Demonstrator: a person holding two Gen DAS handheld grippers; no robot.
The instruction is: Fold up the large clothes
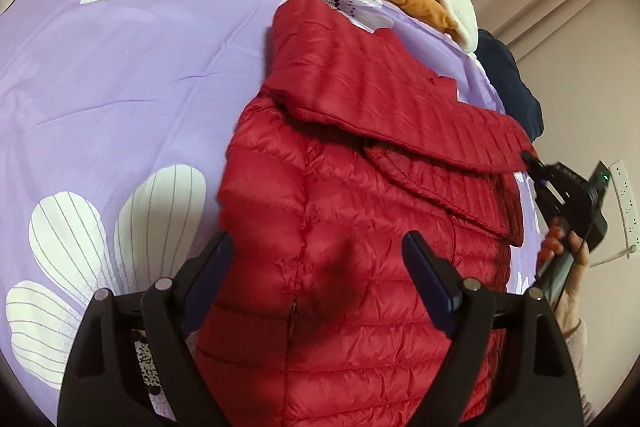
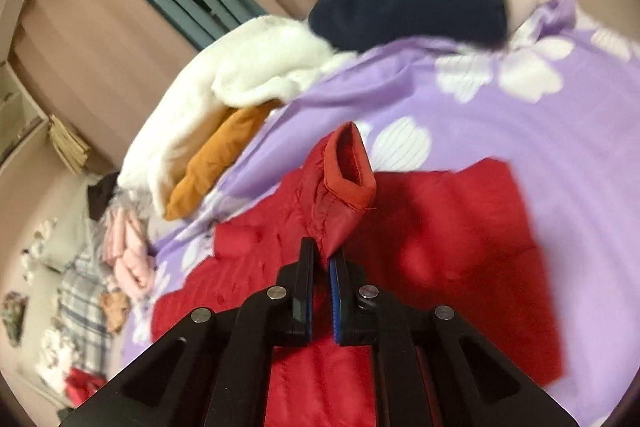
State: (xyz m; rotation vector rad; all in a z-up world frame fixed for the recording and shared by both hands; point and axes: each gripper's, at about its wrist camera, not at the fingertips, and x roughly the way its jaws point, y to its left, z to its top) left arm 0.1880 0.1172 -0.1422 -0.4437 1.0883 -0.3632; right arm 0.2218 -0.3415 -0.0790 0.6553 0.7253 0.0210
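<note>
— On the purple flowered bedsheet [image 1: 120,75], what lies there?
— A red quilted jacket [image 1: 340,247], spread flat, one sleeve [image 1: 400,115] folded across it.
— The left gripper [image 1: 318,267]?
— Hovering above the jacket's body, jaws wide apart, gripping nothing.
— And the right gripper [image 2: 322,259]?
— Clamped on the sleeve near its cuff [image 2: 352,167], lifting it.

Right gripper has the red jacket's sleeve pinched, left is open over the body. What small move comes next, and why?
Probably carry the sleeve further across the red jacket and lay it flat: the right gripper is shut on it, lifted, while the left gripper hangs open above.
</note>
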